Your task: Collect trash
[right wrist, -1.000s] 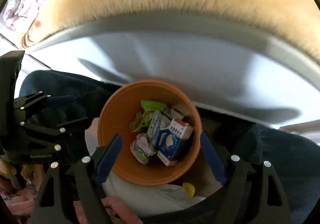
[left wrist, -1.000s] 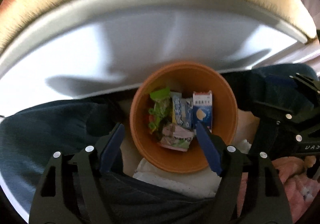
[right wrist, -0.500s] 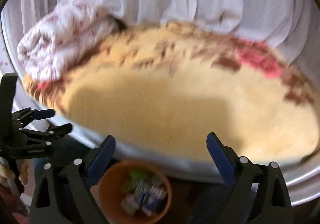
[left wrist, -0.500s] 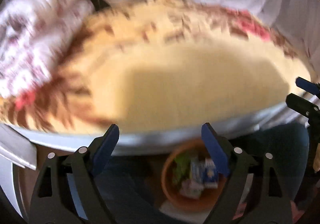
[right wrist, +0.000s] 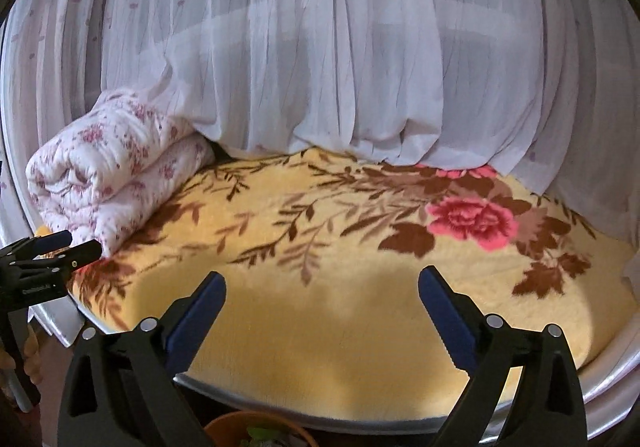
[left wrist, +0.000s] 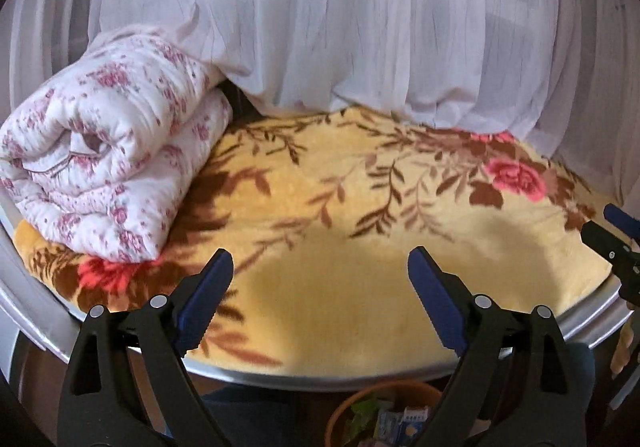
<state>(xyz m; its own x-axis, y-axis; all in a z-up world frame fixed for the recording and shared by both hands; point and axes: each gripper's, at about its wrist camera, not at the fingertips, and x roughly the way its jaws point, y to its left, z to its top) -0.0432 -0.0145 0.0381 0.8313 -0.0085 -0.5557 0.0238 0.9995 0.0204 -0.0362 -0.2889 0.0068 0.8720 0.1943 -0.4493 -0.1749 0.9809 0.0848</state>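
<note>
Two grippers stand wide open w/ nothing held: left gripper (left wrist: 320,279), right gripper (right wrist: 322,301), both over the yellow blanket (left wrist: 360,207). No trash shows on it. Orange bin (left wrist: 384,413), w/ wrappers (left wrist: 400,421) inside, sits low at bed edge. Risk: a careless sweep may knock the bin over, or snag the curtain (left wrist: 360,27).

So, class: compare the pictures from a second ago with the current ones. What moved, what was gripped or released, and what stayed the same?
Both grippers tilted up from the orange bin to face the yellow floral blanket; the bin slid to the bottom edge of each view. Nothing was gripped or released. The left gripper and right gripper stay open and empty, and the trash remains in the bin.
</note>
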